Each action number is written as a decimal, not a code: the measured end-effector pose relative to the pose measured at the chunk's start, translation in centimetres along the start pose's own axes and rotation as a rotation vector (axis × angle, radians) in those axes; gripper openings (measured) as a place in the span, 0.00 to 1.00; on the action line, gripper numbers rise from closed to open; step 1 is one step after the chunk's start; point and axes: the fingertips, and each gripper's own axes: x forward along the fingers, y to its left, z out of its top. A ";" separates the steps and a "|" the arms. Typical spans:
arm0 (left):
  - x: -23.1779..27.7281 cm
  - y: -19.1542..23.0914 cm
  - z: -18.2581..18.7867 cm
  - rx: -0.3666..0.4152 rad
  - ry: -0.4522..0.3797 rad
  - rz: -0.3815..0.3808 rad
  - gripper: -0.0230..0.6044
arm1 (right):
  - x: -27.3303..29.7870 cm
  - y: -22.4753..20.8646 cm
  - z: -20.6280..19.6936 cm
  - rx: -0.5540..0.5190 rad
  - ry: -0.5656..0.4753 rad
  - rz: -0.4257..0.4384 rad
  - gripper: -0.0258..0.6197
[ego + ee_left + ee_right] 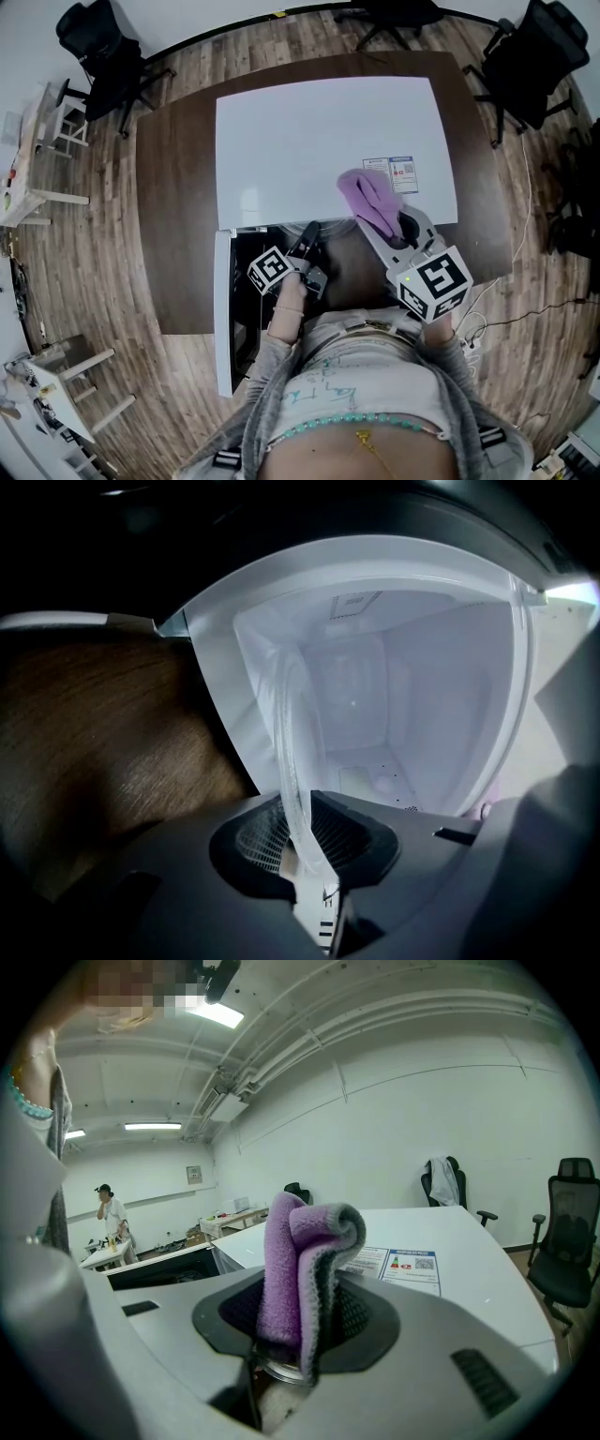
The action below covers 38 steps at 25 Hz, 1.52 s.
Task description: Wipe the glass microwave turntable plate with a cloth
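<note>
The glass turntable plate point(292, 752) shows edge-on in the left gripper view, standing in front of the white microwave cavity point(403, 705). My left gripper point(305, 850) is shut on the plate's near rim. In the head view the left gripper point(307, 234) reaches in under the white microwave top point(319, 141), and the plate is hidden there. My right gripper point(300, 1340) is shut on a folded purple cloth point(302, 1251), which sticks up from the jaws. In the head view this cloth point(368, 199) hangs over the microwave's front right corner, with the right gripper point(386, 225) just behind it.
The microwave sits on a dark wooden table point(178, 187), its door point(223, 309) swung open at the left. A printed label point(389, 173) lies on its top. Black office chairs point(530, 56) point(98, 56) stand beyond the table. A person point(111, 1211) stands far back.
</note>
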 end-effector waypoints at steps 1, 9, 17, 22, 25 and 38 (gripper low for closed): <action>0.0 -0.1 0.0 -0.002 0.001 -0.005 0.15 | 0.0 0.0 0.0 -0.001 0.000 0.000 0.25; -0.6 0.0 -0.4 -0.021 -0.003 -0.010 0.14 | 0.0 -0.1 0.1 -0.004 -0.005 -0.002 0.25; -1.3 0.1 -1.1 -0.022 -0.005 -0.002 0.14 | 0.0 0.0 0.1 -0.008 -0.011 -0.001 0.25; -1.6 0.2 -1.6 -0.025 -0.007 0.000 0.14 | 0.1 -0.1 0.0 -0.012 -0.013 -0.001 0.25; -1.9 0.3 -1.8 -0.024 -0.009 0.001 0.14 | 0.2 -0.1 0.0 -0.014 -0.015 0.000 0.25; -3.2 0.2 -2.5 -0.021 -0.035 0.005 0.14 | -0.2 -0.2 0.0 -0.019 -0.019 0.002 0.25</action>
